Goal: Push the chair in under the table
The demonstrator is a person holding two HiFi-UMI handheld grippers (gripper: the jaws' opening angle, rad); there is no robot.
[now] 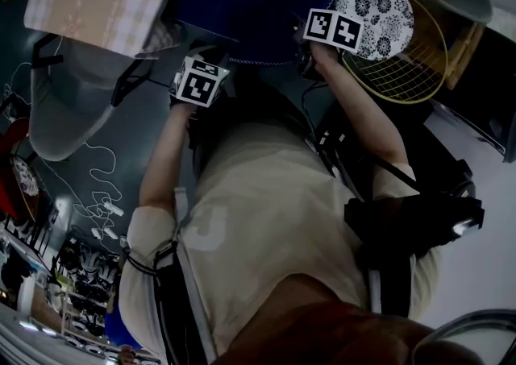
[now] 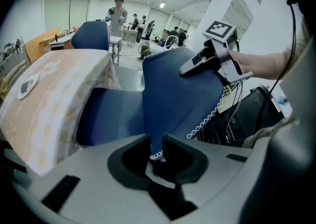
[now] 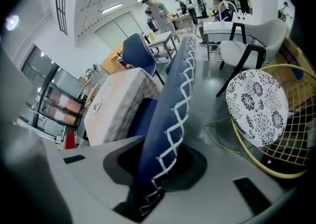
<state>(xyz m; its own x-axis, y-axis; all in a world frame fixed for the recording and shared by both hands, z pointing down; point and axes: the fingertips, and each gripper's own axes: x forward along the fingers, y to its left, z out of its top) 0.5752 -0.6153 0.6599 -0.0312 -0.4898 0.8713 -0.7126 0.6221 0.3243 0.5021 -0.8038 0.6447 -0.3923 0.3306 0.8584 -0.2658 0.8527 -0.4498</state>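
Table: farthest left, covered by a beige checked tablecloth that hangs over its edge.
Left gripper: points steeply down, its jaws nearly together and pinching the thin stitched edge of the chair's back.
Chair: dark blue with white zigzag stitching along the rim of its back. It stands just beside the table, with its seat running up to the hanging cloth and partly hidden behind it. Its back is held between the two grippers.
Right gripper: clamped across the thicker, stitched side edge of the same chair back, which fills the gap between its jaws. Its marker cube sits at the top of the backrest in the head view.
Floral cushion: round, white with a black flower print, to the right of the chair.
Wire chair: gold wire frame, carrying the floral cushion, farthest right.
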